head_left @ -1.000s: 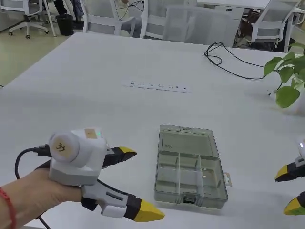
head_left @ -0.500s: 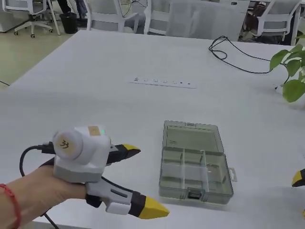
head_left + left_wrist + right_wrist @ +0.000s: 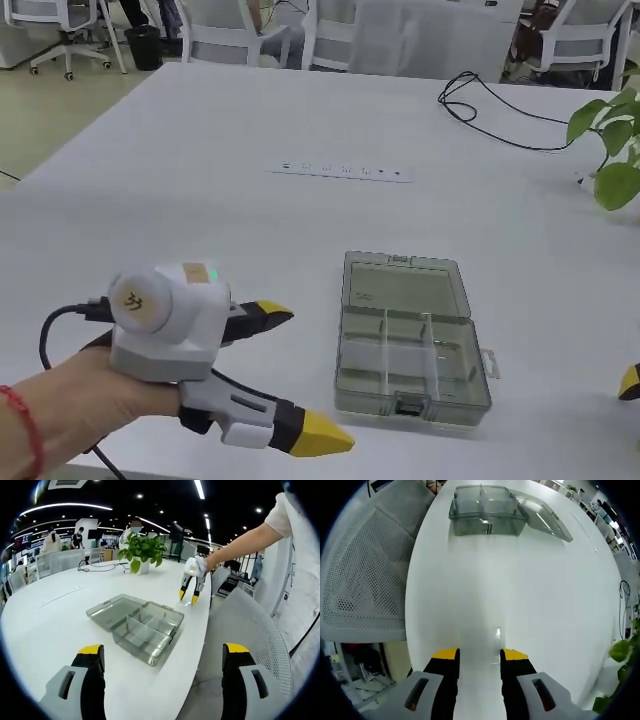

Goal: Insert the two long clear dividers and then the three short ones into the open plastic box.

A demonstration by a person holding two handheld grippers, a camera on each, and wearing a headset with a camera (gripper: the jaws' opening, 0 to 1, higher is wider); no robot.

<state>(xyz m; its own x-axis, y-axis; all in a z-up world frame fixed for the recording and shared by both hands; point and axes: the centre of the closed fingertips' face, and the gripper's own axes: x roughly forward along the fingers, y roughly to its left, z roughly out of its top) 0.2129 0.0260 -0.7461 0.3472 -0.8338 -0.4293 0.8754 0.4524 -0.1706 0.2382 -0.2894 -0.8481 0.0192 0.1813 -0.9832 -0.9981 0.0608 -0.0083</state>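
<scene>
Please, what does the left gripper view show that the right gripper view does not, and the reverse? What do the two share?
Left gripper view: the right gripper at the end of a person's arm, and people in the background. Right gripper view: a small clear piece on the table, just ahead of that gripper's open jaws. Both: the open plastic box, the white table, the plant and a grey mesh chair.
</scene>
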